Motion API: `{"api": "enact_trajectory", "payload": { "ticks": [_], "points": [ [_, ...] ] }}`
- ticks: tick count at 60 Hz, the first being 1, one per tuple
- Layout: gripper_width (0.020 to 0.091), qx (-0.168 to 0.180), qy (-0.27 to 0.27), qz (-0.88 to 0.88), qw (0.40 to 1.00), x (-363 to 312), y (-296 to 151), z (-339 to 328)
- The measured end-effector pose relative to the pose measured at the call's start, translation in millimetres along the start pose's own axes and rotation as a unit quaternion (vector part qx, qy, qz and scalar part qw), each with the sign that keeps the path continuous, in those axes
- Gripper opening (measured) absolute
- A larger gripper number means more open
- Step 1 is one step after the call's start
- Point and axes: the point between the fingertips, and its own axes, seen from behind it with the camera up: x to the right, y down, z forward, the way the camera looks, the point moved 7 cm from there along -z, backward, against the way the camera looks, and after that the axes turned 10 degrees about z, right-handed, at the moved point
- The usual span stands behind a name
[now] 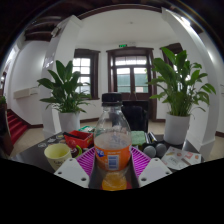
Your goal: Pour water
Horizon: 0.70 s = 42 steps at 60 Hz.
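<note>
A clear plastic bottle (pixel 112 140) with a black cap and an orange label stands upright between my two fingers. Orange liquid shows in its lower part. My gripper (pixel 112 166) is shut on the bottle: both purple pads (pixel 85 160) press against its sides at label height. Just to the left of the bottle stands a small yellow-green cup (pixel 58 153) on the dark table (pixel 30 160).
Red and green items (pixel 78 141) lie behind the cup. Round grey objects (pixel 155 150) and a white item (pixel 180 157) sit right of the bottle. Two potted plants (pixel 66 95) (pixel 180 90) flank a door (pixel 130 75) beyond the table.
</note>
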Motion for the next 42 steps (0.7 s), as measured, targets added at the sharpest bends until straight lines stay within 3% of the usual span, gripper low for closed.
{"api": "enact_trajectory", "payload": {
  "ticks": [3, 8, 28, 42],
  "points": [
    [0.0556, -0.023, 0.011, 0.008, 1.000, 2.1, 6.4, -1.3],
    [0.0756, -0.037, 0.030, 0.018, 0.999, 6.9, 10.4, -8.3],
    [0.0786, -0.047, 0.123, 0.013, 0.991, -9.0, 38.8, -118.9],
    [0.0802, -0.034, 0.142, -0.004, 0.989, -34.4, 32.6, -172.3]
  ]
}}
